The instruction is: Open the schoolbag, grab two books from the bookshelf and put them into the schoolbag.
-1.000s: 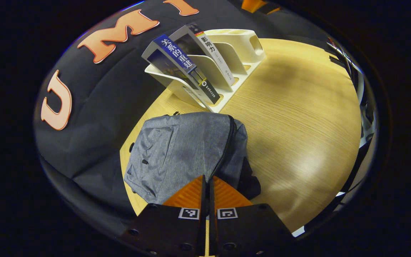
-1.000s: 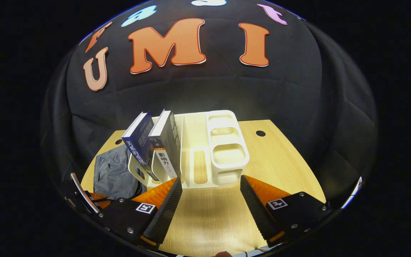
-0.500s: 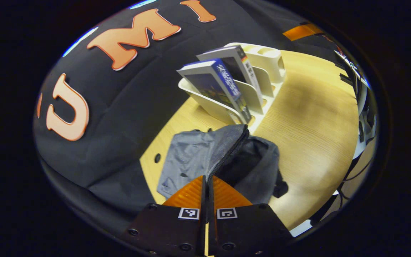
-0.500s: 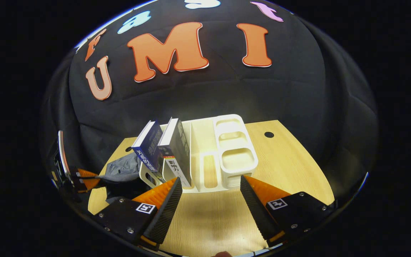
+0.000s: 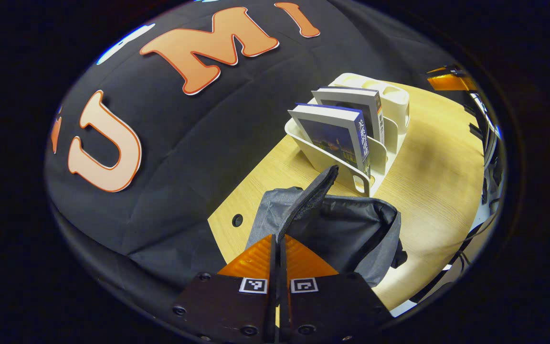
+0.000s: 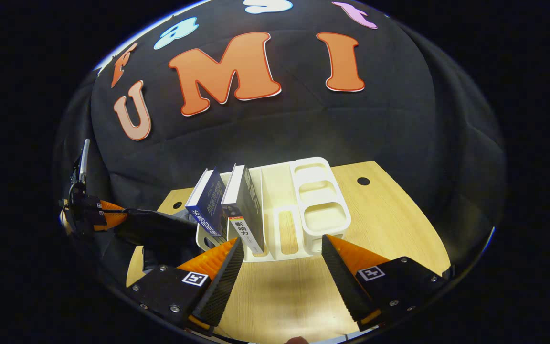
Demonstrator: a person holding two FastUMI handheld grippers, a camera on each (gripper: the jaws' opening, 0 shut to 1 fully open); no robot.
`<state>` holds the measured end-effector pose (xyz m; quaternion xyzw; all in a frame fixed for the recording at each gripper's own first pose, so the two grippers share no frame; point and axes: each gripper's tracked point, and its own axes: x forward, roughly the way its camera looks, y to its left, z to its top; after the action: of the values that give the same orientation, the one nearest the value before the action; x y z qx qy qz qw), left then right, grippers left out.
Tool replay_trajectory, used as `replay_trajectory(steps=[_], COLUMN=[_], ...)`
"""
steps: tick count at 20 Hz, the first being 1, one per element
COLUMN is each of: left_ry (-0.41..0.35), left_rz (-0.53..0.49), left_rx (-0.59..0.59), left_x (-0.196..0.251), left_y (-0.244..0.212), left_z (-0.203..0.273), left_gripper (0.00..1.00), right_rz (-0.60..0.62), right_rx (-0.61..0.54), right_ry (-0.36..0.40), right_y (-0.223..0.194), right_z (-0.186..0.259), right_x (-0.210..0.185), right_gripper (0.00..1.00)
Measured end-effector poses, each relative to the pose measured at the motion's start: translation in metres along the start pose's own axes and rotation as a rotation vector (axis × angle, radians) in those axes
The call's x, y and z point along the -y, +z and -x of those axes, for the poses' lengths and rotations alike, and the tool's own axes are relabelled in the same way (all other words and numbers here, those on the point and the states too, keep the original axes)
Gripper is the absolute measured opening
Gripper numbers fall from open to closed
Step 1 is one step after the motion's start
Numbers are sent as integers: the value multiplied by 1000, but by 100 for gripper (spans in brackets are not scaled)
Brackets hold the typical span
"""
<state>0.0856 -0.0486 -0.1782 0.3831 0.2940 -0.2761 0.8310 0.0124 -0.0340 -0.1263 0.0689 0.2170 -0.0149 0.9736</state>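
The left gripper [image 5: 278, 239], pinched on the flap, holds the schoolbag [image 5: 346, 229] open near the table's [image 5: 428, 191] left edge; both books [image 6: 229, 205] wait in the bookshelf [image 6: 320, 210], right gripper [image 6: 282, 260] wide, empty.

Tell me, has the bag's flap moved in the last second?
Yes. The flap, pinched in the left claw, has lifted up off the bag, whose dark inside now gapes below the bookshelf.

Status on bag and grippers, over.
Left gripper shut on schoolbag flap, lifted. Right gripper open, facing bookshelf. Schoolbag open; both books in their slots. Nothing in the way.
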Motion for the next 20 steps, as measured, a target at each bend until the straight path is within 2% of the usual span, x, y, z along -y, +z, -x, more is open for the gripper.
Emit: replay_trajectory(steps=[2,5,10,13,15,17,20], left_ry=[-34,-130,-203,-238,-255,-262,-278], left_rz=[5,7,-46,-71,-71,-52,-36], left_rx=[36,81,127,142,151,148,139], left_x=[-20,-29,-45,-48,-53,-59,-66], left_y=[7,12,15,12,14,13,8], left_z=[-1,-1,-9,-16,-21,-32,-44], left_gripper=[4,4,4,4,4,4,4], right_rz=[-30,-67,-47,-6,32,93,121], right_rx=[-21,-50,-100,-177,-231,-279,-399], right_ry=[-12,2,0,45,55,33,35], right_y=[-5,-1,40,69,90,108,117], right_z=[4,12,27,32,21,1,-41], right_x=[-19,-54,-103,-143,-162,-172,-191], right_gripper=[98,98,98,98,98,98,98])
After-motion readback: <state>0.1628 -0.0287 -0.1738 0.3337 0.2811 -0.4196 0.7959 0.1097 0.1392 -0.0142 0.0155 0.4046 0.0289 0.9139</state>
